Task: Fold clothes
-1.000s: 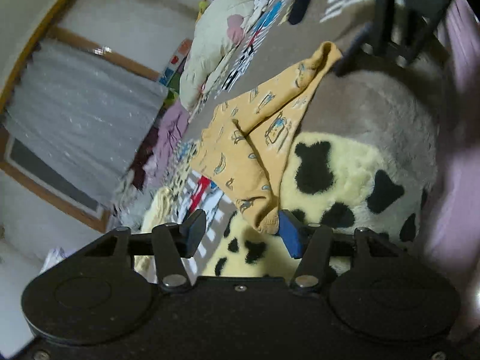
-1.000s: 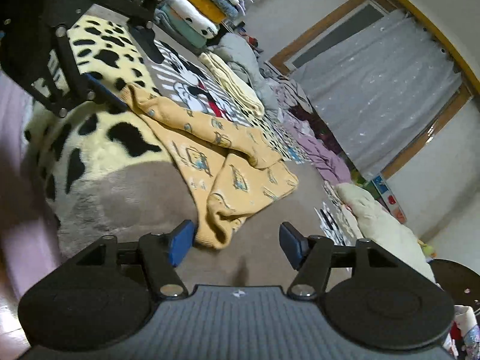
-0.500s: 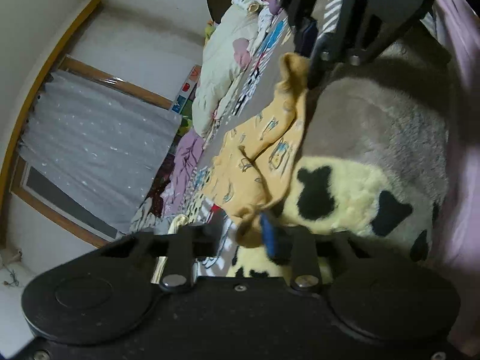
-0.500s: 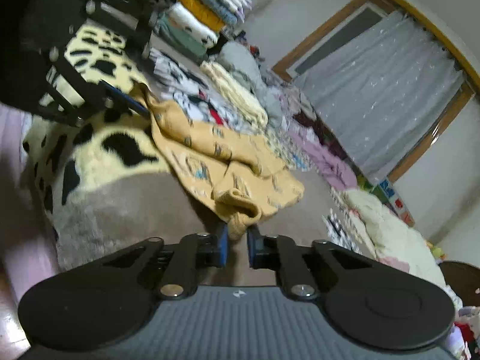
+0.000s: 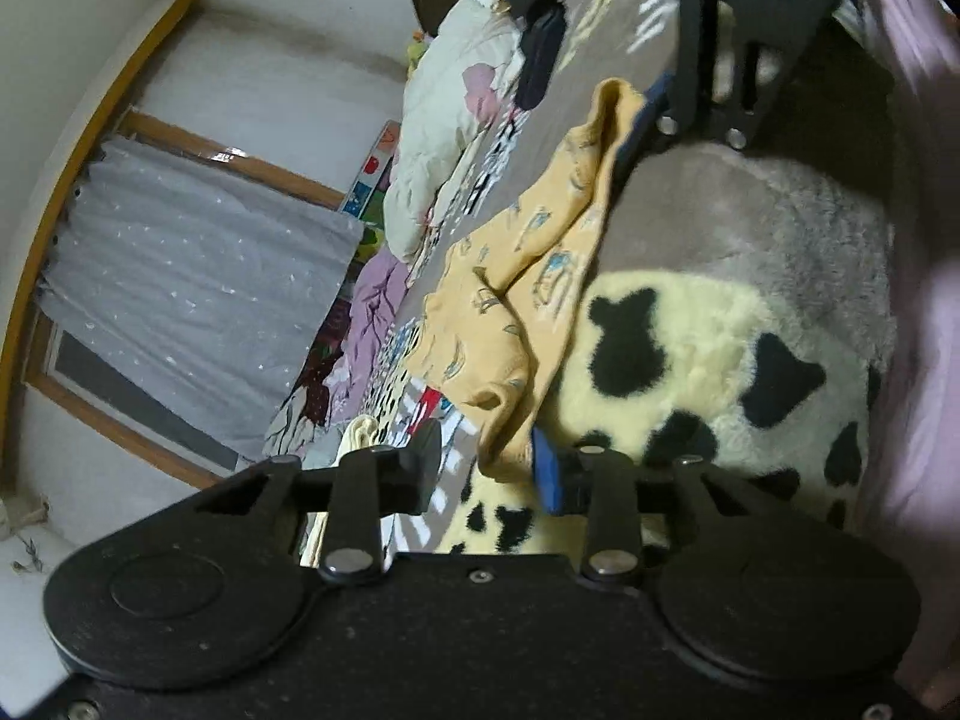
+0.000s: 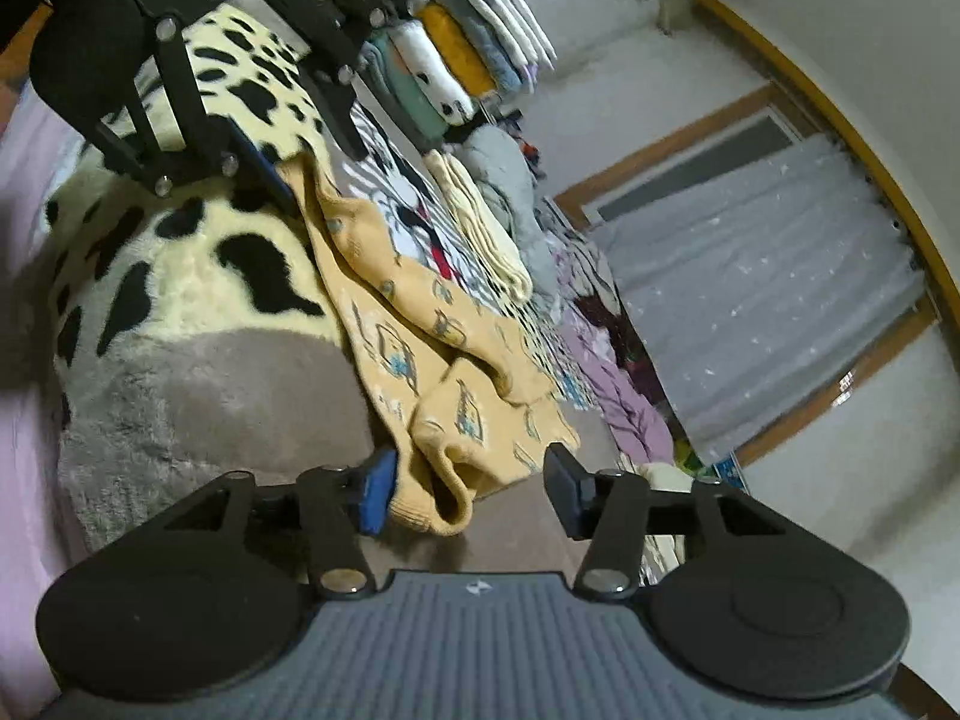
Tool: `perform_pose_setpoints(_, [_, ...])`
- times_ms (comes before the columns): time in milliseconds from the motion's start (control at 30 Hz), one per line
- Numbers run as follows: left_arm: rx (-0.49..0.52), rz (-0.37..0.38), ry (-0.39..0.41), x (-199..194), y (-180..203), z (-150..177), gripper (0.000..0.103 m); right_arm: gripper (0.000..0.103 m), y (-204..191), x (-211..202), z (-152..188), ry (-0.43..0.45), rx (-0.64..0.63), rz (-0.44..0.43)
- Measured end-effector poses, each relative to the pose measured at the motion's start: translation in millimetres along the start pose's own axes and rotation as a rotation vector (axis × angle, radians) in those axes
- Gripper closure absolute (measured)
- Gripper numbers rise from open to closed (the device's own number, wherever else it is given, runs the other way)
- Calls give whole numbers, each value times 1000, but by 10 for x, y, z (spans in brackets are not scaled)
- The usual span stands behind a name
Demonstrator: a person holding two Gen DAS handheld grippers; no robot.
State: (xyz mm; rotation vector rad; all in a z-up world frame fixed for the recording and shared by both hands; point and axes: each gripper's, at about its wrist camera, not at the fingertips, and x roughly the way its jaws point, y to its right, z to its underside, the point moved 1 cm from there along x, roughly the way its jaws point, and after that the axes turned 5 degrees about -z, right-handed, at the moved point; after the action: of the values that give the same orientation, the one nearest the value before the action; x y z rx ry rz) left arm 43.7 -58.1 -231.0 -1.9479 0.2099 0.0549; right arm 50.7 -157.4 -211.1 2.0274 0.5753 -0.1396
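**Left wrist view: yellow printed garment stretched between my two tools, both standing wide**

Left wrist camera shows my left tool (image 5: 487,468) spread wide, with one end of the yellow printed garment (image 5: 522,300) bunched between its fingers, against the blue pad (image 5: 546,471) but not pinched. My right tool (image 6: 467,483) is likewise wide; a ribbed cuff (image 6: 441,501) sits just beside its blue pad (image 6: 373,495).

The garment lies in a loose, rumpled strip across the cow-print blanket (image 5: 708,372) on the bed, running from one tool to the other.

I judge it light, soft knit: it will sag and crumple, not hold a crease unaided. The ribbed hems look the firmest spots to take, so I would pinch through both layers there, since one smooth layer could slip free.
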Motion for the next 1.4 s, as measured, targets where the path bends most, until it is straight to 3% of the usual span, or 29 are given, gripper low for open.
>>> perform_pose_setpoints(33, [1, 0, 2, -12, 11, -3, 73, 71, -2, -1, -8, -4, 3, -19])
perform_pose_setpoints(67, [-3, 0, 0, -15, 14, -12, 86, 84, 0, 0, -18, -8, 12, -38])
perform_pose_setpoints(133, [-9, 4, -9, -23, 15, -31, 91, 91, 33, -5, -39, -20, 56, -79])
perform_pose_setpoints(333, [-53, 46, -27, -170, -185, -106, 97, 93, 207, -236, -99, -19, 170, -130])
perform_pose_setpoints(567, [-245, 50, -25, -289, -699, -233, 97, 93, 611, -467, -239, 44, 260, -53])
perform_pose_setpoints(700, [-324, 51, -26, 25, -926, -320, 97, 93, 883, -256, -240, 50, 330, -35])
perform_pose_setpoints(1033, [-372, 30, -59, 1196, -1199, -382, 97, 93, 1442, 796, -128, 20, 458, -38])
perform_pose_setpoints(1400, [-386, 60, -110, 2072, -1084, -267, 97, 93, 1669, 1713, 97, -28, 526, -90])
